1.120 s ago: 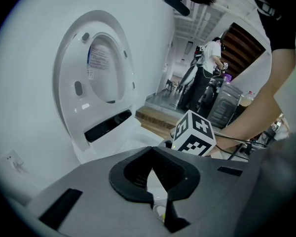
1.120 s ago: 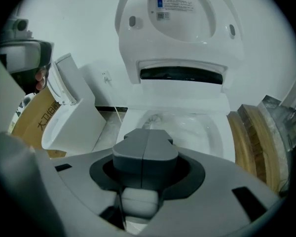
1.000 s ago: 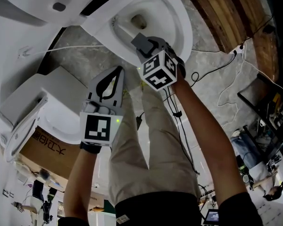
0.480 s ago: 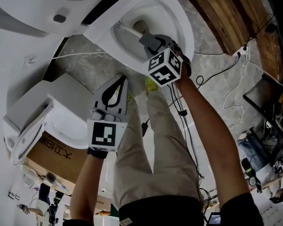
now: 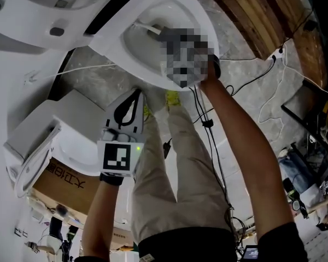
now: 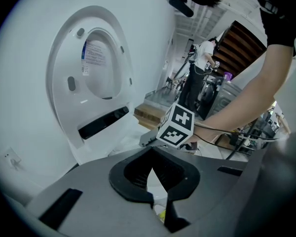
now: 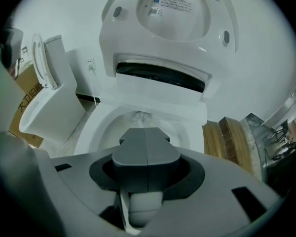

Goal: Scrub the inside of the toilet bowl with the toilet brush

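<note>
the toilet brush point(image 7: 138, 118) is white, with a round bristle head on a thin straight handle. the head lies deep inside the toilet bowl point(image 7: 91, 130), near the drain hole at its back, and the handle runs up from there to the right tongs point(image 7: 145, 138), which are closed together on its pale grip. the left tongs point(image 5: 134, 97) hang outside the bowl, before its near rim, with the tips pressed together and nothing between them. the bowl is white, oval and glossy, and its lid point(image 7: 180, 19) stands raised behind it, with a printed label on the inner side. to the left of the bowl, well apart from it, stands a second white toilet point(image 7: 49, 102) with its lid also up, and just beside that one a brown cardboard box point(image 7: 25, 100). to the right of the bowl lie brown wooden planks point(image 7: 226, 135) with a clear grain. the floor point(image 5: 104, 78) around the bowl is grey stone with a mottled pattern, and thin cables point(image 5: 251, 77), black and white, trail over it to the right of the bowl. the wall point(image 7: 256, 48) behind the bowl is plain white and smooth. both tongs are of matt grey plastic.
</note>
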